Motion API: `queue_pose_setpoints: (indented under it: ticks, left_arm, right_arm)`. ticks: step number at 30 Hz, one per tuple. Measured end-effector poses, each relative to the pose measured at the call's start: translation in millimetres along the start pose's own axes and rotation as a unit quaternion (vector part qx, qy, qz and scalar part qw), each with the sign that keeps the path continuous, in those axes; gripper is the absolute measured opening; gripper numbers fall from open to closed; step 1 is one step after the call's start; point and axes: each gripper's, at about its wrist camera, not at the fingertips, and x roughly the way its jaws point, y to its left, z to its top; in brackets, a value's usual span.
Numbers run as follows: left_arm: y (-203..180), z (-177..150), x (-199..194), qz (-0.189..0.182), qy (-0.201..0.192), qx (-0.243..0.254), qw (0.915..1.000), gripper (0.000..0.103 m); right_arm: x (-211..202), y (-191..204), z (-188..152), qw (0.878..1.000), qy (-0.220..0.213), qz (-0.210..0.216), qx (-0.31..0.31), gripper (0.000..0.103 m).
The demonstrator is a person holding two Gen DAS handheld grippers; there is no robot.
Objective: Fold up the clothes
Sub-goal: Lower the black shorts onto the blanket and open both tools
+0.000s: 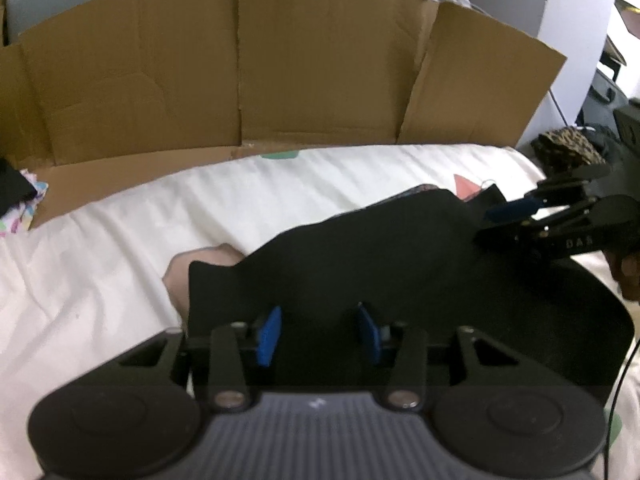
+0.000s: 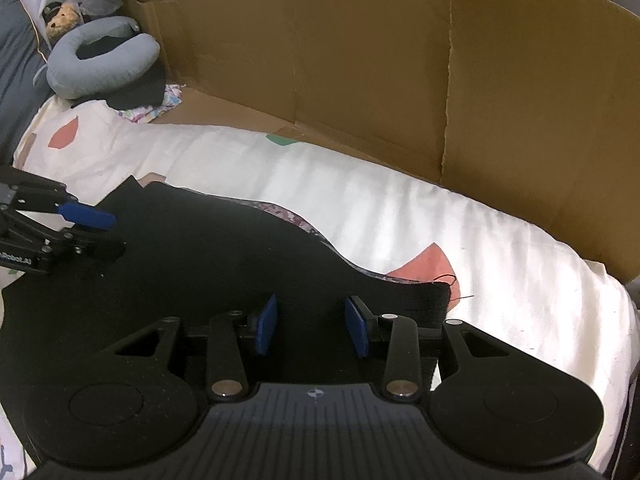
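I see both my left tool [image 1: 318, 334] and right tool [image 2: 312, 326] hanging open over the black garment [image 2: 200, 248] on the bed [image 2: 440, 220].

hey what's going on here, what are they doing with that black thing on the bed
A person is folding clothes with a handheld gripper in each hand. A black garment lies spread on the white bedsheet, in front of a cardboard wall. The left gripper and the right gripper both hang over the garment with their blue pads apart. Nothing looks pinched between them, so the cloth seems to lie free right now, between grabs.
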Motion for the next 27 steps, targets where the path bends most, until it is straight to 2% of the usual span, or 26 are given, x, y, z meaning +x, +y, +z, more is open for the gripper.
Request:
queue_pose_setpoints:
  ticks: [4,12,15,20,25,27]
  left_arm:
    - [8.6,-3.3,-6.0,0.001,0.002,-0.023,0.9997,0.047]
    - [12.9,-14.7,-20.0,0.033,0.013,-0.017,0.9992,0.045]
    - [21.9,-21.3,-26.9,0.047,0.018,-0.036,0.9981,0.042]
    - [33.7,-29.1,-49.1,0.061,0.008,-0.068,0.9957,0.042]
    - [30.8,-33.5,-69.7,0.053,0.006,-0.087,0.9948,0.043]
    - [24.1,-37.6,-74.1,0.037,0.007,-0.093,0.995,0.043]
  right_arm:
    - [-0.4,-1.7,-0.5,1.0,0.002,-0.002,0.004,0.044]
    - [-6.5,-11.9,-9.3,1.0,0.006,-0.009,0.021,0.044]
    - [-9.6,-16.3,-10.8,1.0,0.008,-0.012,0.027,0.044]
    - [-21.1,-23.2,-13.2,0.999,0.006,-0.028,0.045,0.044]
    - [-43.5,-14.1,-15.4,0.998,-0.015,-0.014,0.053,0.044]
    - [-48.9,-6.2,-19.5,0.999,-0.014,-0.005,0.052,0.044]
